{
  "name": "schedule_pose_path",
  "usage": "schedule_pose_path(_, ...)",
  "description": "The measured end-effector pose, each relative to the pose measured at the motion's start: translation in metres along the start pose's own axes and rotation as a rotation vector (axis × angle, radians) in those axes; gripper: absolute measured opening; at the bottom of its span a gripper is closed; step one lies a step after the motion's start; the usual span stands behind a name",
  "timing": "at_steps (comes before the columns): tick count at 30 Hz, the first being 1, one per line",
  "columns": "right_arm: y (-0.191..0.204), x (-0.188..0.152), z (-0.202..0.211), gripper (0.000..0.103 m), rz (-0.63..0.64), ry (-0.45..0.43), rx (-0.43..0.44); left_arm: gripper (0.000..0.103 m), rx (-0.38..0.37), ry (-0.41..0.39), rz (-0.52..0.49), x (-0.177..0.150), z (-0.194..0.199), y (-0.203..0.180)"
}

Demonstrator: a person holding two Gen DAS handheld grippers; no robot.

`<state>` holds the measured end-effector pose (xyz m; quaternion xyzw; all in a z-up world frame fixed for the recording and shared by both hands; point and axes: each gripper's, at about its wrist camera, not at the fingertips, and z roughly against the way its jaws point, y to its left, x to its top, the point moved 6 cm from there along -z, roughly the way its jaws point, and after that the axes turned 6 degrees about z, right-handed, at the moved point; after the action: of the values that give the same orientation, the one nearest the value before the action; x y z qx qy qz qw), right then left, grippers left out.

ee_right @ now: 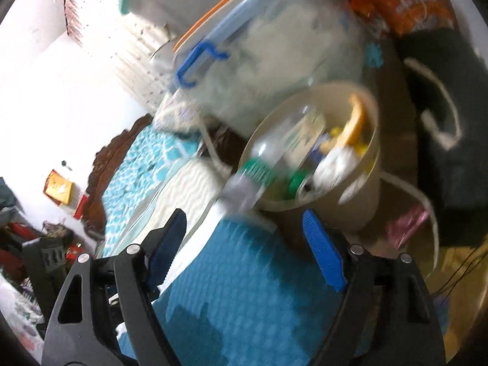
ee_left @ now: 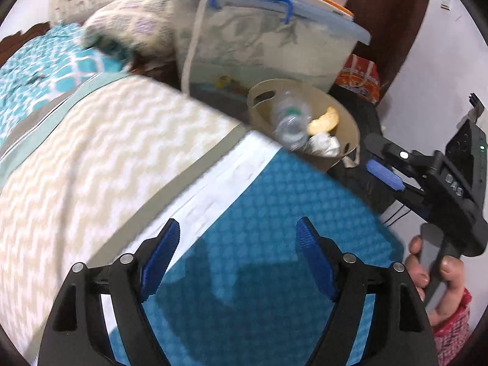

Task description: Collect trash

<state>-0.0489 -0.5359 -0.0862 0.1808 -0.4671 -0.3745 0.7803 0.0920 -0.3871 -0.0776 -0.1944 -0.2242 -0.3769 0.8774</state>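
Observation:
A beige bin (ee_left: 347, 122) stands beside the bed corner. In it lie a clear plastic bottle (ee_left: 289, 119), a yellow peel (ee_left: 324, 120) and crumpled white paper (ee_left: 323, 145). My left gripper (ee_left: 238, 256) is open and empty above the blue mat (ee_left: 274, 213). My right gripper (ee_right: 244, 244) is open and empty just short of the bin (ee_right: 363, 210); the bottle (ee_right: 274, 158) leans over the bin's rim, blurred. The right gripper also shows in the left wrist view (ee_left: 384, 170), held by a hand.
A clear storage box (ee_left: 262, 45) with a blue handle stands behind the bin. An orange bag (ee_left: 363, 79) lies by the wall. The bed carries a cream zigzag blanket (ee_left: 91, 158) and a teal patterned cover (ee_left: 45, 70). A black bag (ee_right: 451, 140) sits right of the bin.

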Motion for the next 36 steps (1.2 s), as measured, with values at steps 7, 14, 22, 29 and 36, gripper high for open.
schedule_pose_path(7, 0.055, -0.06, -0.01, 0.079, 0.058, 0.119, 0.054, 0.076, 0.139, -0.05, 0.064, -0.051, 0.029, 0.058)
schedule_pose_path(14, 0.098, -0.109, -0.01, 0.089, 0.186, 0.188, 0.017, 0.085, 0.198, -0.071, 0.13, -0.092, 0.058, 0.09)
schedule_pose_path(22, 0.124, -0.147, 0.005, 0.099, 0.247, 0.184, -0.038, 0.092, 0.226, -0.072, 0.182, -0.117, 0.074, 0.106)
schedule_pose_path(29, 0.125, -0.16, 0.017, 0.1, 0.191, 0.15, -0.03, 0.094, 0.224, -0.061, 0.255, -0.127, 0.078, 0.121)
schedule_pose_path(36, 0.126, -0.163, 0.019, 0.1, 0.193, 0.133, -0.041, 0.094, 0.213, -0.048, 0.268, -0.132, 0.08, 0.124)
